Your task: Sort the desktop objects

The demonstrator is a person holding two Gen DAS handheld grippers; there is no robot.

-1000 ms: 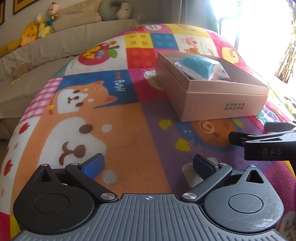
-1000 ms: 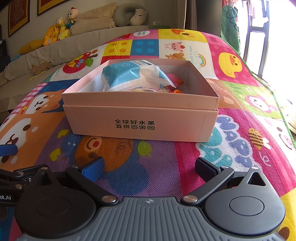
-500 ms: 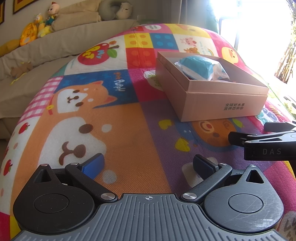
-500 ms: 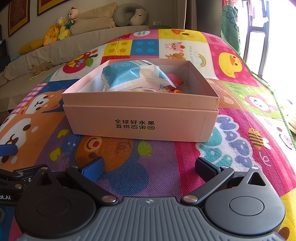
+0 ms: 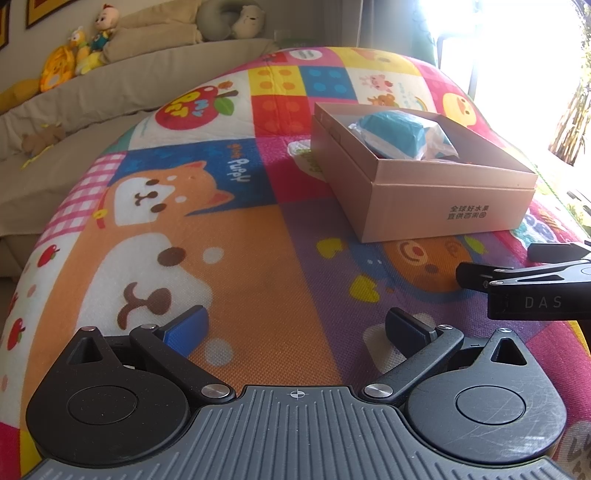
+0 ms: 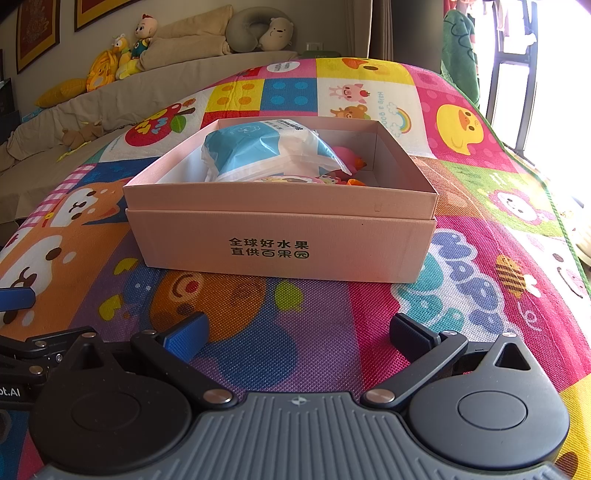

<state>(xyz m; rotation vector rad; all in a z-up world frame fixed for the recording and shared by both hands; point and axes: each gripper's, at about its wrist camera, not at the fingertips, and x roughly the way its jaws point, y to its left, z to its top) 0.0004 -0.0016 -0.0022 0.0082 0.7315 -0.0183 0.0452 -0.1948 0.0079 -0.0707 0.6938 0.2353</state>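
A matt cardboard box (image 6: pixel 280 236) holds a glossy plastic-wrapped pack (image 6: pixel 266 151), resting on a woven-textured mat (image 6: pixel 280 350).

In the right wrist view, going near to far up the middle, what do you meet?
Right gripper, open → printed play mat → pink cardboard box → blue-and-white plastic packet inside it → beige sofa back → grey neck pillow.

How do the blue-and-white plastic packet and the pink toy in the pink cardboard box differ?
The blue-and-white plastic packet is bulky and rises above the rim of the pink cardboard box; the pink toy is smaller and sits below the rim. The packet shows in both wrist views; the toy only in the right one, partly hidden behind the packet. Both lie inside the box.
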